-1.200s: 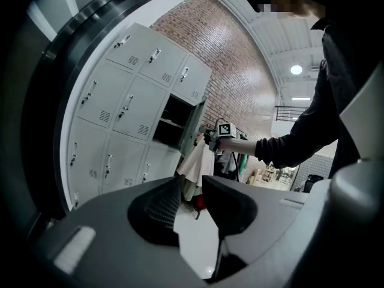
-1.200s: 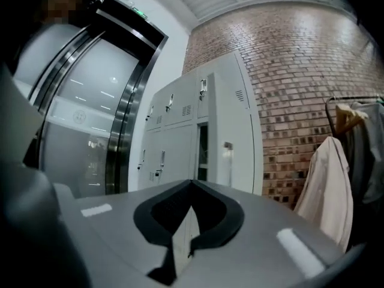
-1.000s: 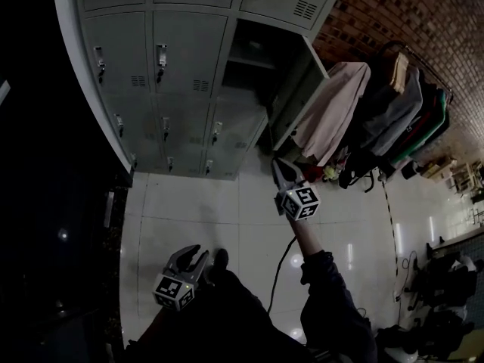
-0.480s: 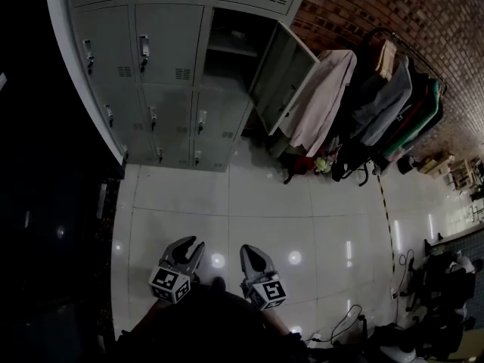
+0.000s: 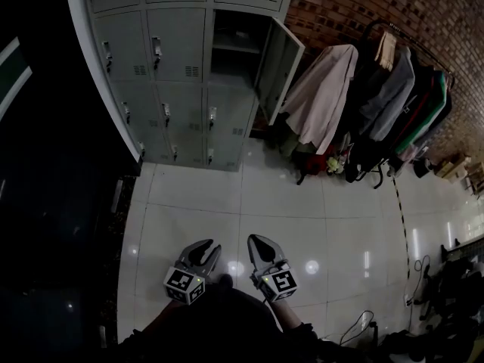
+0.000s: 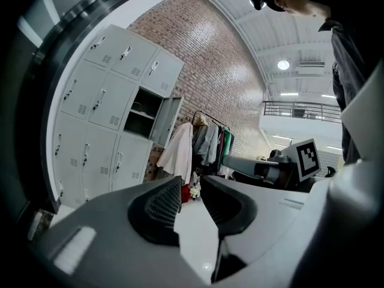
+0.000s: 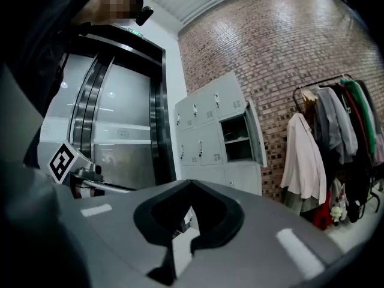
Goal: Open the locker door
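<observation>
A grey locker bank (image 5: pixel 174 74) stands against the far wall. One upper-row door (image 5: pixel 278 63) hangs swung out to the right, baring a dark compartment (image 5: pixel 233 44) with a shelf. The same open door shows in the left gripper view (image 6: pixel 167 120) and the right gripper view (image 7: pixel 257 134). Both grippers hang low near my body, far from the lockers. My left gripper (image 5: pixel 203 246) (image 6: pixel 191 182) is open and holds nothing. Beside it, my right gripper (image 5: pixel 259 240) (image 7: pixel 192 183) is shut and empty, its tips touching.
A clothes rack (image 5: pixel 378 89) full of coats stands right of the open door, against the brick wall (image 5: pixel 355 6). A cable (image 5: pixel 355 325) lies on the white tile floor at lower right. A dark lift doorway (image 5: pixel 45 165) lies to the left.
One second ago my right gripper was raised near the open locker door; it has dropped back beside the left one. The left gripper has barely moved.
</observation>
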Motion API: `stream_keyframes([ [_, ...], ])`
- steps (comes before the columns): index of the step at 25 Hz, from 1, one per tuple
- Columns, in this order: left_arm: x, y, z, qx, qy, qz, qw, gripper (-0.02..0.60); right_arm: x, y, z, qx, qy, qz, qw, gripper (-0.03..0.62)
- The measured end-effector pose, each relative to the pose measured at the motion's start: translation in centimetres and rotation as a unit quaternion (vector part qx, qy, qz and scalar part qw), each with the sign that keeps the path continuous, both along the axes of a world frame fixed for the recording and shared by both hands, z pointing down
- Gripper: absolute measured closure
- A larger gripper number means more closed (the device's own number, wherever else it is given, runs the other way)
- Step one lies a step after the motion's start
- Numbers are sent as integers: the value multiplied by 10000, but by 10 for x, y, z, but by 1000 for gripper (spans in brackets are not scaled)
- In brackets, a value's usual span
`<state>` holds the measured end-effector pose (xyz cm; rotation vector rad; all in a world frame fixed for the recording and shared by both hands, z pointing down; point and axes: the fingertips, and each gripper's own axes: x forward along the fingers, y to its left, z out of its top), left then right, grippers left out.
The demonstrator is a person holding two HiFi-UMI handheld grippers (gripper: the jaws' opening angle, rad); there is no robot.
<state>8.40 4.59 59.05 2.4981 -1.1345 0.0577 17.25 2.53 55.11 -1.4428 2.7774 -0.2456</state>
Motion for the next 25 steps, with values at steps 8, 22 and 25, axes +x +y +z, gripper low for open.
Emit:
stream_keyframes([
  [8,24,21,-20,127,-75,179,9997,456,13,38,10,-109,-14,157,9998,594],
  [22,37,33,-21,167,-130,345,9992,456,15,48,5,11,146,-28,9999,594],
  [25,37,32,-21,170,-139,353,9991,456,12,48,4,8,114,-40,9999,594],
])
